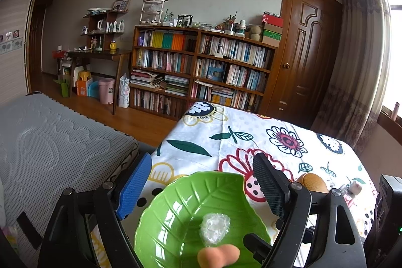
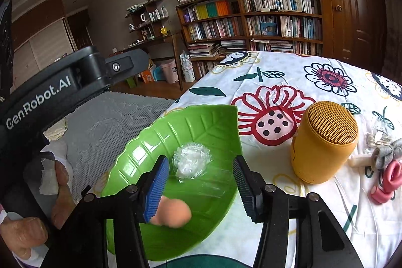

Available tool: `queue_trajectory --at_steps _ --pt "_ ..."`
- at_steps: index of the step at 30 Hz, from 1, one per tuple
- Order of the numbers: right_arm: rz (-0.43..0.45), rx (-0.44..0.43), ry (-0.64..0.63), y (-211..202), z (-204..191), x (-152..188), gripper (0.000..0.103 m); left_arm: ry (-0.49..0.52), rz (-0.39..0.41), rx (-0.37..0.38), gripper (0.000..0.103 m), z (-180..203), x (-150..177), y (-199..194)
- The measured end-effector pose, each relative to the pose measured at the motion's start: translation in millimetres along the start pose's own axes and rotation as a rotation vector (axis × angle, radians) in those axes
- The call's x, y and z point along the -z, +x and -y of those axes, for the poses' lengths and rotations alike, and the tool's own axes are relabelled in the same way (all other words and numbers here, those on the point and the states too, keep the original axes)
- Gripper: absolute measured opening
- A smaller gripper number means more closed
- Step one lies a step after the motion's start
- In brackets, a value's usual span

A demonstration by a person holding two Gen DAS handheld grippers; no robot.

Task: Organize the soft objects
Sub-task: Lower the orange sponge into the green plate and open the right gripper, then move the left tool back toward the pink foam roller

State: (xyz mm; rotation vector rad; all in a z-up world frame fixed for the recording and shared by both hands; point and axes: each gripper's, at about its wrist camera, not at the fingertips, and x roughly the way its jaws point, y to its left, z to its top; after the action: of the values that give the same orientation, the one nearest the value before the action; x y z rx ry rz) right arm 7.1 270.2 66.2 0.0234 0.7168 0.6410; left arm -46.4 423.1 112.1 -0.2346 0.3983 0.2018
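The right gripper point(image 2: 198, 189) has its jaws spread wide and holds nothing. Just at the inner side of its blue jaw pad lies a peach-coloured soft piece point(image 2: 173, 214); whether the pad touches it I cannot tell. A little ahead, between the two jaws, a crumpled clear wrap ball point(image 2: 192, 162) rests in the green leaf dish point(image 2: 201, 122), which stands on the flowered tabletop point(image 2: 276, 72). Beyond the black jaw and to its right stands a yellow speaker point(image 2: 324, 142), and further right lie a grey cloth piece point(image 2: 387, 155) and a pink curled item point(image 2: 388, 180).

The left gripper point(image 1: 201, 187) also has its jaws wide apart and empty. Between them, near the camera, lie the same peach piece point(image 1: 218, 255) and wrap ball point(image 1: 214, 227) in the dish point(image 1: 176, 217). Far ahead of the jaws stands a bookshelf point(image 1: 201, 67).
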Motion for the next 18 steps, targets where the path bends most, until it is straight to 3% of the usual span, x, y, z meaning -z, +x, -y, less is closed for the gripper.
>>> queue_trajectory --at_steps 18 --pt "0.028 0.020 0.033 -11 10 6 0.060 0.028 0.003 0.016 0.086 15 -9 -4"
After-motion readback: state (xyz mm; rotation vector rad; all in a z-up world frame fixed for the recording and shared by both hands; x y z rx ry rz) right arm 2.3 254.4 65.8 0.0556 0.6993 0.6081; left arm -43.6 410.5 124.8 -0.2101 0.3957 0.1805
